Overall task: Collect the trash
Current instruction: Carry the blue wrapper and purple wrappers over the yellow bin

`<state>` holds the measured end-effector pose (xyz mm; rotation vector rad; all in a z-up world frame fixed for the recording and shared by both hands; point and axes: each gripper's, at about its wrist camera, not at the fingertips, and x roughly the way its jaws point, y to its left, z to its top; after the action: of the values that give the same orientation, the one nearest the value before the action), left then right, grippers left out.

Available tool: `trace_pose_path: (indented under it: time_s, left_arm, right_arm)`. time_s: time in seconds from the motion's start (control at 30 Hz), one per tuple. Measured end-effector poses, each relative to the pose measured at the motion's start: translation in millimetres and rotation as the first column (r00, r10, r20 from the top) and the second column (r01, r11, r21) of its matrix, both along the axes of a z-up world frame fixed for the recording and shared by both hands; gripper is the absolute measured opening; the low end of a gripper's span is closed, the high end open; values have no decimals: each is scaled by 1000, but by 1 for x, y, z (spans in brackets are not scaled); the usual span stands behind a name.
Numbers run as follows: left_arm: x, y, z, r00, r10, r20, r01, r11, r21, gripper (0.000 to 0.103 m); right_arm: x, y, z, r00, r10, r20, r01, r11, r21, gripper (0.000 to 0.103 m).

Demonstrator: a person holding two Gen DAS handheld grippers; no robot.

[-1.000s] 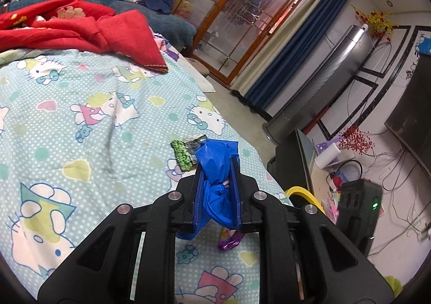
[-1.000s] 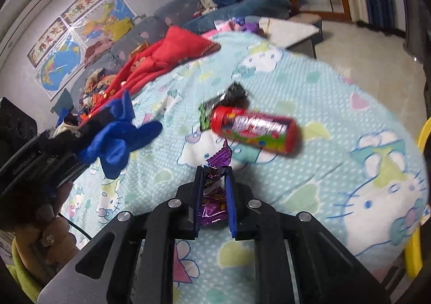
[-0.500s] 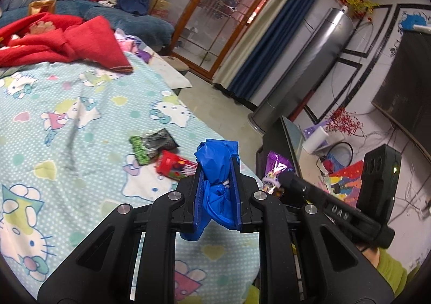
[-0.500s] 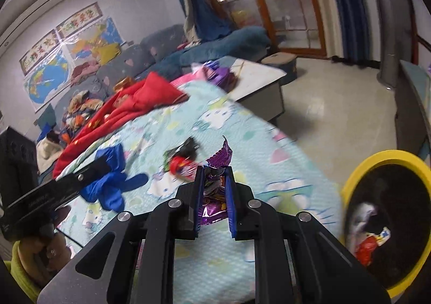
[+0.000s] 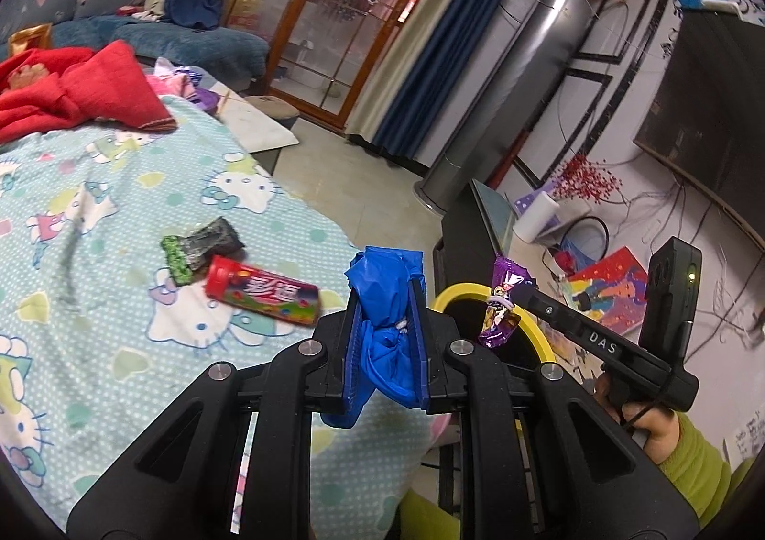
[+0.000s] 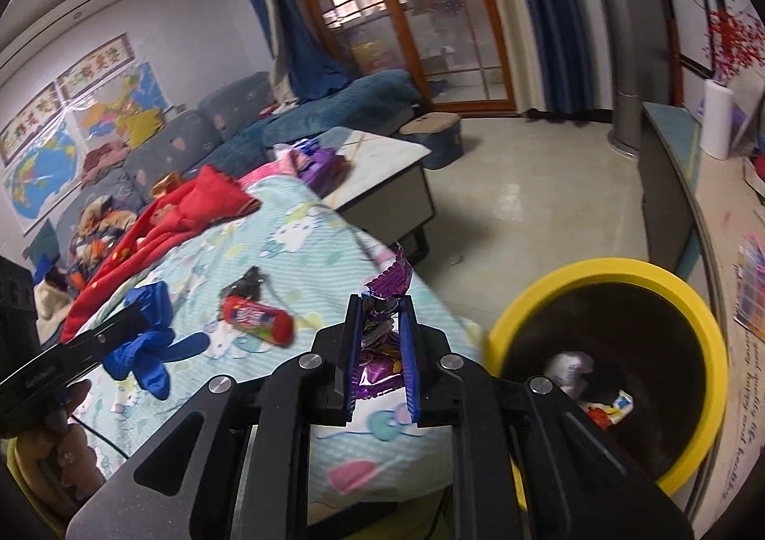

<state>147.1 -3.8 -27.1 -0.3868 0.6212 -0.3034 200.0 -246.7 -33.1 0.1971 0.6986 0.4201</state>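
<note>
1. Purple wrapper (image 6: 382, 348) is clamped between the right gripper (image 6: 381, 348) fingers, above the bed (image 6: 296, 253) edge.
2. Yellow-rimmed bin (image 6: 617, 272) is seen just right of it, trash inside.
3. Blue glove (image 6: 148, 339) is gripped by the left gripper (image 6: 129, 325) at far left.
4. Red tube (image 6: 258, 320) and dark wrapper (image 6: 248, 279) are left lying on the bed.

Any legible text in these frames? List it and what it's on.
"DAS": on the right gripper, along its body.
Red candy tube: label print blurred, unreadable.
Purple wrapper: print unreadable.
Wall maps: red header characters too blurred to read.
</note>
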Motion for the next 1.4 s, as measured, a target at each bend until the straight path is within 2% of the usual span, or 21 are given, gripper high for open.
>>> trace_pose_path:
  time_s: [0.43,0.83,1.4]
  left_arm:
    - [8,-46,0,996,-93,0,92,995,40,12]
    - [16,-97,-10,980,-200,-16,201,976,87,12]
    - [36,-162,-42,944,-323,-72,330,933,146,12]
  right_arm:
    - [-2,-57,-4,988,-152,7,152,988,-7,15]
    - [1,-96,-10,968,-250,-22,250,968,4,15]
    - [12,-134,-39,937,-316,-147,323,946,29,15]
